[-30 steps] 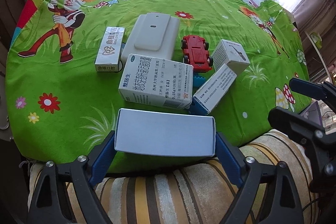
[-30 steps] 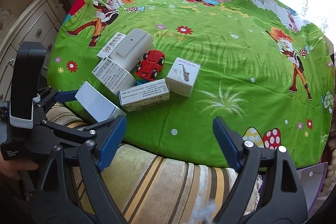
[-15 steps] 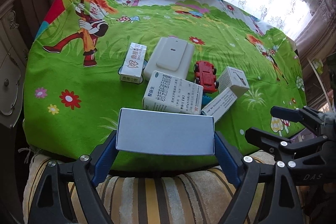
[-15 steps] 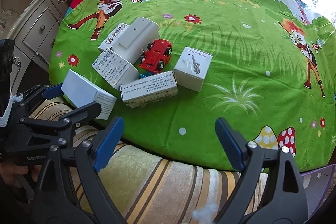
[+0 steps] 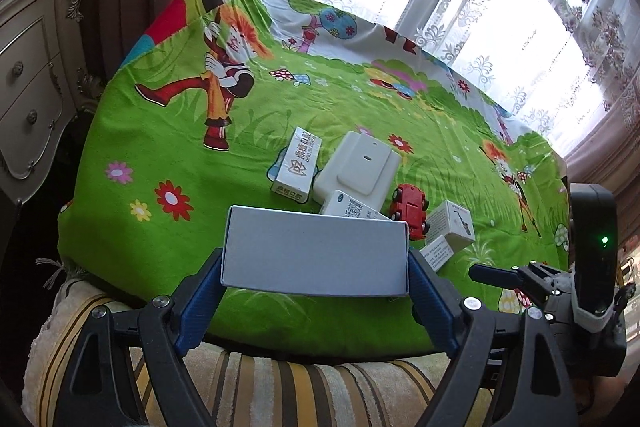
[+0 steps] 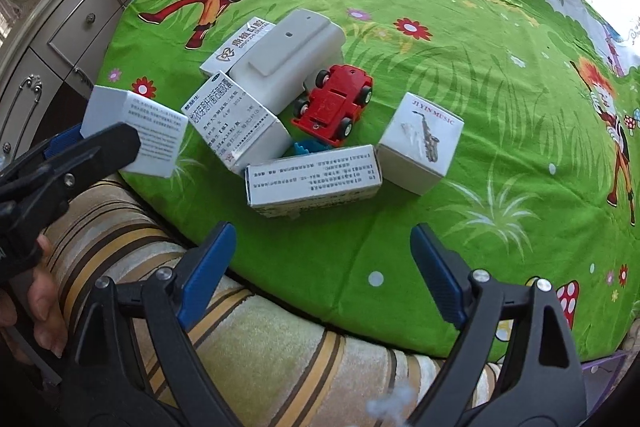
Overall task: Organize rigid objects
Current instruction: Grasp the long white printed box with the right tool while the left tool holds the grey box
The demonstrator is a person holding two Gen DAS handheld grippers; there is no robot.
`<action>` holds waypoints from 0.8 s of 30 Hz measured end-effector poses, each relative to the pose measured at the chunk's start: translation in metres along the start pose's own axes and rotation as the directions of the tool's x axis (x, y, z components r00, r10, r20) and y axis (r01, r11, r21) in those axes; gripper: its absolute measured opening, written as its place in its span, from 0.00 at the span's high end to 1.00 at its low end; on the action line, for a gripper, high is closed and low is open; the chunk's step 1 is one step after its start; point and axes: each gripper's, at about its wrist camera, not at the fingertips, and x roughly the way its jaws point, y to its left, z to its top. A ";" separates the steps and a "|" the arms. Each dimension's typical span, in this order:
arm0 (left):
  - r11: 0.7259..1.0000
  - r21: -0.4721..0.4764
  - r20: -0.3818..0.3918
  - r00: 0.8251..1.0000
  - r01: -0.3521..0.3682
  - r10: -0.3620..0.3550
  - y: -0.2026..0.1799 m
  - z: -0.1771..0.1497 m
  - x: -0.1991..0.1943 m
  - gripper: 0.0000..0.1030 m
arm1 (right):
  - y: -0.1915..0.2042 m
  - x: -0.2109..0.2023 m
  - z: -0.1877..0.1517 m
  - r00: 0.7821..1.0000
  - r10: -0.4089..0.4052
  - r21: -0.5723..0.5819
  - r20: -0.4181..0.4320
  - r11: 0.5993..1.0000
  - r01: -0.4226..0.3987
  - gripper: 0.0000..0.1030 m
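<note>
Grey box (image 5: 316,255), clamped in our left gripper's (image 5: 314,287) jaws, could topple the cluster's red car (image 6: 334,105) at frame centre; our right gripper (image 6: 324,267) stands apart, empty.

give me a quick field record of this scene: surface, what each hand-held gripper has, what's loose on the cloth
surface: green cartoon tablecloth
left hand-held gripper: shut on plain white box, held off the cloth
right hand-held gripper: open, nothing between its pads, near cloth edge
loose items: red toy car, saxophone box, long printed box, medicine box, white plastic case, logo box
layout: loose items clustered, several touching
partly hidden: small blue piece behind long printed box
</note>
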 end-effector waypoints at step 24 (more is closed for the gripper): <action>1.000 -0.024 0.015 1.000 0.017 -0.017 0.002 0.000 0.004 0.16 | -0.004 0.036 0.020 0.999 0.030 0.008 -0.025 1.000 -0.030 0.14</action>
